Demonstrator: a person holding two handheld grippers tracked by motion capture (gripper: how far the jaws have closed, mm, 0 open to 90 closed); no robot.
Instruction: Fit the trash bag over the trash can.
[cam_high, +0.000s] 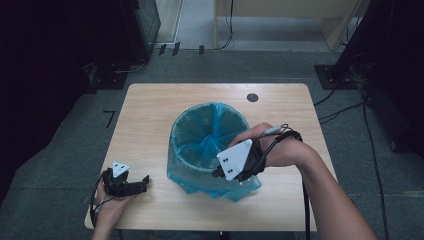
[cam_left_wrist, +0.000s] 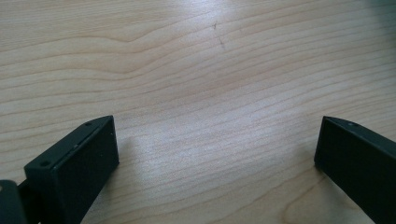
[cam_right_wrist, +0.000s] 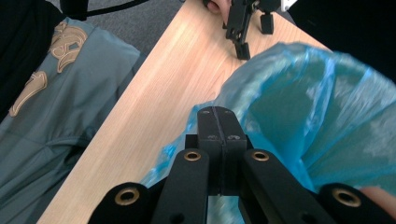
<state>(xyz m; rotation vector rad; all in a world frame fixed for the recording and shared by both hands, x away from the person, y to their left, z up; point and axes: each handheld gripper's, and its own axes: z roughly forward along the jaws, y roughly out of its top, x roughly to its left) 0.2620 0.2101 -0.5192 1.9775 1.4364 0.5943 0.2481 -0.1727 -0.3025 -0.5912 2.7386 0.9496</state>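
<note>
right gripper (cam_right_wrist: 218, 122): jaws closed, pinching blue bin liner (cam_high: 207, 137) at near rim | liner: thin, light, slippery, tearable | left gripper (cam_high: 131, 185): wide open, empty

Both grippers, left gripper (cam_high: 142, 181) and right gripper (cam_right_wrist: 218, 122), are black with trailing cables (each topped by a grey three-cornered plate).

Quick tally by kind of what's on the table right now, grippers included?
Bin lined with a blue bag: 1
Grippers: 2, the left gripper open over bare table, the right gripper shut at the bag's rim
Dark round spot near the table's far edge: 1
Total: 4
</note>
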